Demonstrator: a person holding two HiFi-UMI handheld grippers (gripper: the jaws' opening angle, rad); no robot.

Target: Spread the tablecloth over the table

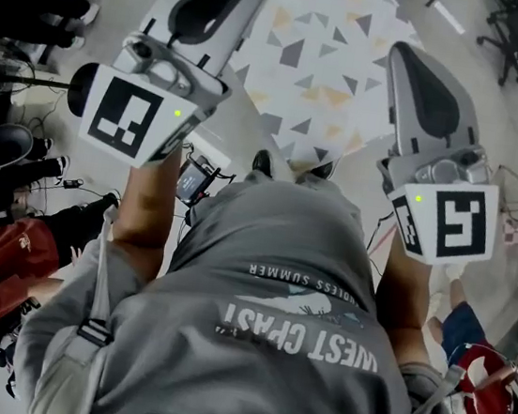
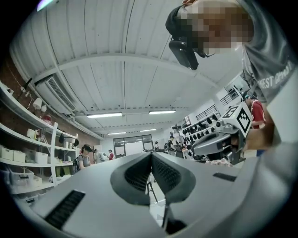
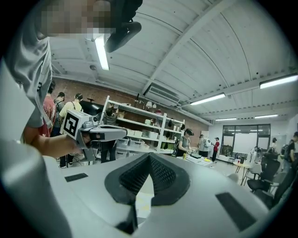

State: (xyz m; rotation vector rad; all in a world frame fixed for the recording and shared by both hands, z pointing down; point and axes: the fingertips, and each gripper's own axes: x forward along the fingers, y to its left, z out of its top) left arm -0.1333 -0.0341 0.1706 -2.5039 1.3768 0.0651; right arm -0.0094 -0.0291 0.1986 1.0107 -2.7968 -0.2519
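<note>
While the left tool [image 2: 150, 160] and right tool [image 3: 149, 160] are each pinching the tablecloth [image 1: 319, 77], it is hanging between their tips. I'm judging: be keeping tips level, drawing apart evenly, tautening before lowering.

White fabric tablecloth printed with grey and tan triangles [image 1: 320, 67]: opened out, pattern side up, well below the camera. Near edge lies just beyond the person's dark shoes [image 1: 265, 162]. Surface beneath cannot be made out.
</note>
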